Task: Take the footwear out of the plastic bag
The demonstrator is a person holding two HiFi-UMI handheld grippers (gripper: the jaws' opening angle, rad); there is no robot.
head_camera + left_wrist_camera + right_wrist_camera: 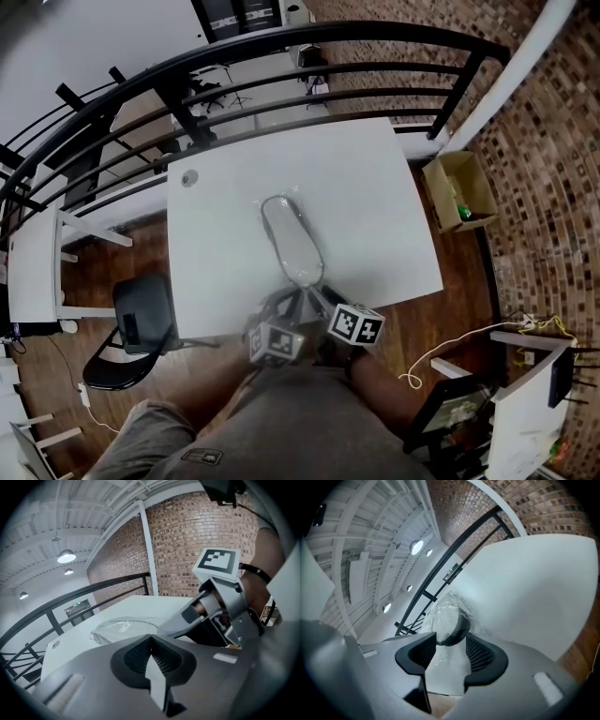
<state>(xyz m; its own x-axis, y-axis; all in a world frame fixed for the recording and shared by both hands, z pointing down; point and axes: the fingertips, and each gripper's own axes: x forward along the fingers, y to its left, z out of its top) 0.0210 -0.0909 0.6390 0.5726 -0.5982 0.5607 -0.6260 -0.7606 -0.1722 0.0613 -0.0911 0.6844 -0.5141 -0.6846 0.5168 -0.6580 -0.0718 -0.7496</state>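
Footwear not yet out: wrapped in clear plastic bag, lying flat about mid-width on white bench, one end close to near edge, right by both tools.

Grip state: left tongs closed tight, pads meeting. Impossible to say whether a sliver of film is pinched there. Right tongs spread wide, straddling crinkled film, dark rim of footwear just beyond tips, pads pressing on nothing.

Probable step in hand: working open near end of plastic bag to reach inside.

Possible trouble from here:

- Closing right tongs where placed: likely to catch film and footwear together, so dragging the whole package on any pull instead of freeing footwear.
- Nothing firmly held in left tongs: no anchor on bag, hence package free to slide toward near edge and possibly off bench.
- Thin, slick film: apt to slip from closed pads, or to stretch and tear under a sharp tug, leaving ragged folds harder to part.
- Tools crowded side by side at same end of bag: risk of knocking each other and losing whatever hold exists.
- Glare and creases in clear film: mouth of bag hard to find, so easy to grab a closed fold by mistake.
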